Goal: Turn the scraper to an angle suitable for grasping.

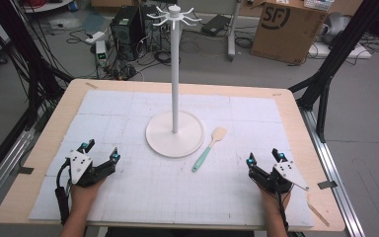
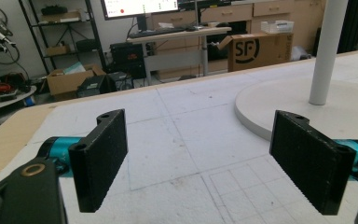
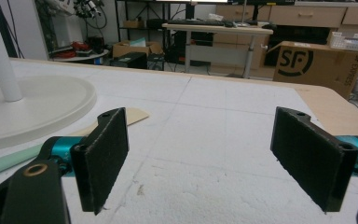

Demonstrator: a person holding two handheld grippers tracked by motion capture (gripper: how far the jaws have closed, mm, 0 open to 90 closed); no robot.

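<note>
The stand (image 1: 174, 133) is plain white. The spatula (image 1: 208, 148) has a pale tan blade and a mint-green handle. A white mat (image 1: 128, 187) with a faint grid covers the light wood table (image 1: 49, 128). Both grippers' jaws are black on teal mounts.

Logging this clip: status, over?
Left gripper and right gripper open, empty, resting on mat. Spatula lies flat beside stand, nearer right gripper. Path to it clear.

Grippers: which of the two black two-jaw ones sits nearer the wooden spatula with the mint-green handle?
The right gripper. The wooden spatula with the mint-green handle lies right of the white stand's round base, on that gripper's side; the left gripper is beyond the base.
</note>
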